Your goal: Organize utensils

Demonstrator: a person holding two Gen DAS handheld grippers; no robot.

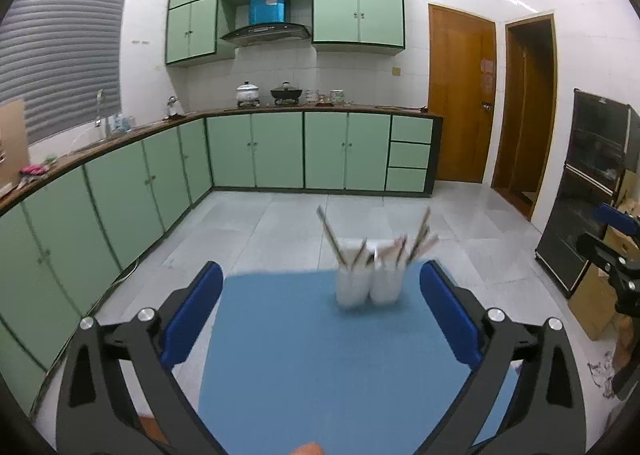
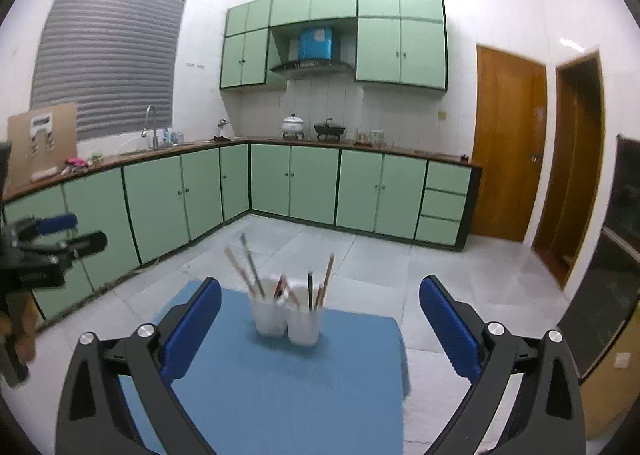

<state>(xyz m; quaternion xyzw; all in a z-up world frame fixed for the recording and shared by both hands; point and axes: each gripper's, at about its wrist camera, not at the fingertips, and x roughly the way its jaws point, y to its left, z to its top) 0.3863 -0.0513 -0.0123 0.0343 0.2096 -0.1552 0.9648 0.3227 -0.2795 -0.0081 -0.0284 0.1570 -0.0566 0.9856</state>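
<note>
Left gripper [image 1: 321, 307] is seen with its blue pads spread wide apart, nothing gripped between them; it is held above the near part of a blue cloth [image 1: 304, 367] covering the table. Further on, toward the far edge of the cloth, two white cups [image 1: 368, 285] stand touching side by side, recorded as blurred in the left wrist view. In the right wrist view the left cup [image 2: 269, 317] holds several thin sticks, likely chopsticks [image 2: 250, 269], leaning out to the left; the right cup [image 2: 305, 325] holds further utensils [image 2: 320, 287], more nearly upright, their type not resolvable. Right gripper [image 2: 320, 325] is likewise released, pads spread wide, empty, and well short of the cups. Each gripper is visible at the edge of the other's view. Background noted: green cabinets [image 2: 312, 183] along two walls, a tiled floor [image 1: 260, 227], and wooden doors [image 2: 508, 143] at the right.
</note>
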